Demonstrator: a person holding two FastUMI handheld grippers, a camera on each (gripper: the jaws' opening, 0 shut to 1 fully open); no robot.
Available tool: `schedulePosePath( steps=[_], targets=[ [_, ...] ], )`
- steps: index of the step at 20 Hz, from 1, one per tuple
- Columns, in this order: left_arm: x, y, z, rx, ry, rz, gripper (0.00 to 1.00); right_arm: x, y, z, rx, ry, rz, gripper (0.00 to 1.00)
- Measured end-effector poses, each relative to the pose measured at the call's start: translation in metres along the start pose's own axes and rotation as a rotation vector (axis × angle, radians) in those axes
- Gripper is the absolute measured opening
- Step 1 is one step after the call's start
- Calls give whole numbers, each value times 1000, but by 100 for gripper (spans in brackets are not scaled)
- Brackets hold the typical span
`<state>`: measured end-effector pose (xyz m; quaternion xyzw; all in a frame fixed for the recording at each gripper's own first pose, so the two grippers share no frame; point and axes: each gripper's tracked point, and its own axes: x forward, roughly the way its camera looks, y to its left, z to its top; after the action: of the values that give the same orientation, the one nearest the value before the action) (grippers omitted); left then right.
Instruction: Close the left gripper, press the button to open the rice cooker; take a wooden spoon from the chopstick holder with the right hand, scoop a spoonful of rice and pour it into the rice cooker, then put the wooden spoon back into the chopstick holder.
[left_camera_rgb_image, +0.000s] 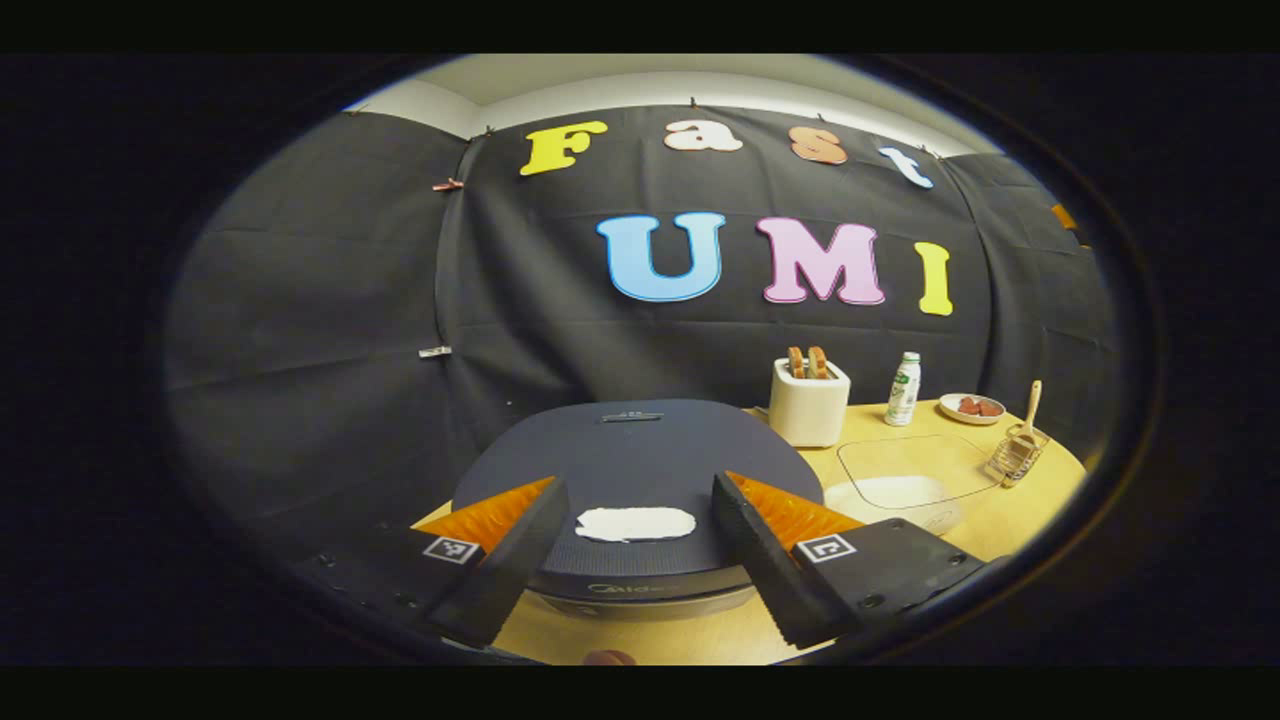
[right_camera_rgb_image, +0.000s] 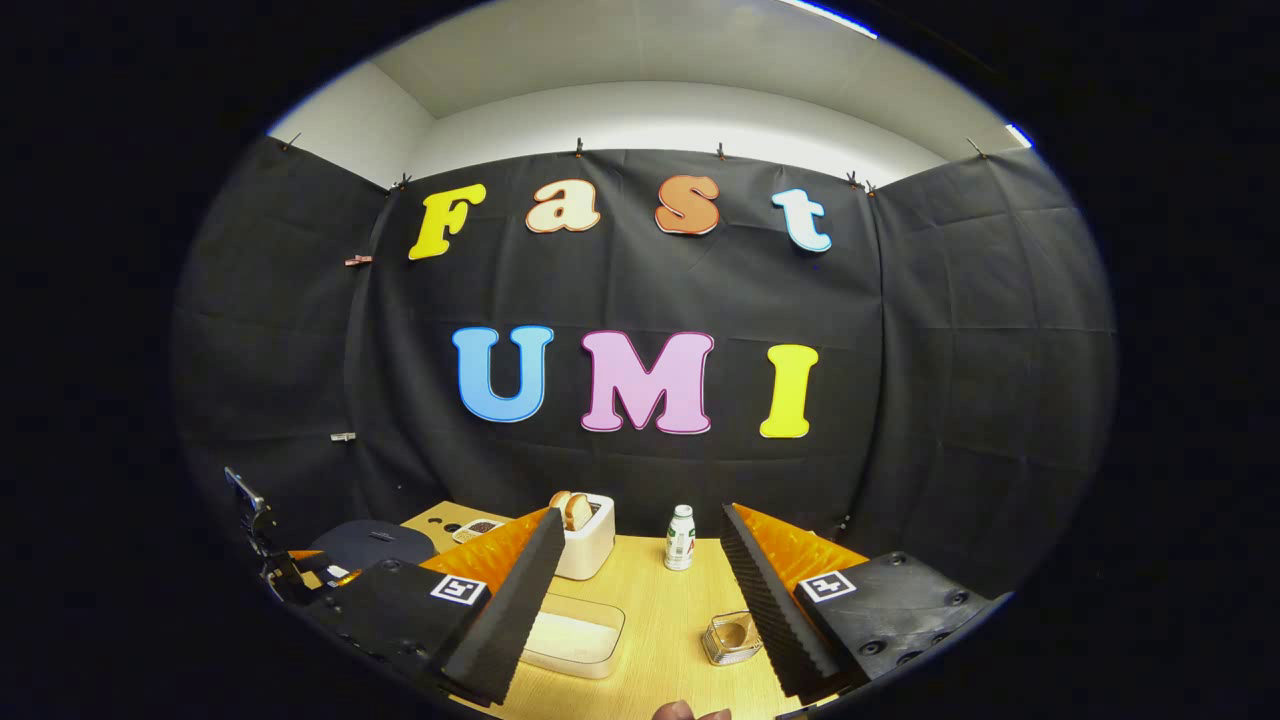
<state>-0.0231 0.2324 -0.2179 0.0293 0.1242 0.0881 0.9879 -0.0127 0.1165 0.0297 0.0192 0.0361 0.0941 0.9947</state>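
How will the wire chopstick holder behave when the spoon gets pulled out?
The chopstick holder is open wire, so probably light and apt to slide. The wooden spoon leans out tall, so a sideways pull may tip it.

The rice cooker (left_camera_rgb_image: 640, 480) sits on the table (left_camera_rgb_image: 1040, 480). To its right is the box of rice (left_camera_rgb_image: 905, 480), with the toaster (left_camera_rgb_image: 808, 400) behind and the spoon holder (left_camera_rgb_image: 1018, 455) farther right.
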Motion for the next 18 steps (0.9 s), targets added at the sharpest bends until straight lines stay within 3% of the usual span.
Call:
schedulePosePath(
  steps=[5,12,18],
  targets=[
    [-2,0,26,-16,-17,6,96,-1,-9,-6,18,24,-23,97],
    [-16,-28,100,-36,-117,-45,96,-2,-16,-6,21,23,-33,97],
    [-37,-58,133,-81,-132,-99,96,-2,-20,-11,28,34,-40,97]
  ],
)
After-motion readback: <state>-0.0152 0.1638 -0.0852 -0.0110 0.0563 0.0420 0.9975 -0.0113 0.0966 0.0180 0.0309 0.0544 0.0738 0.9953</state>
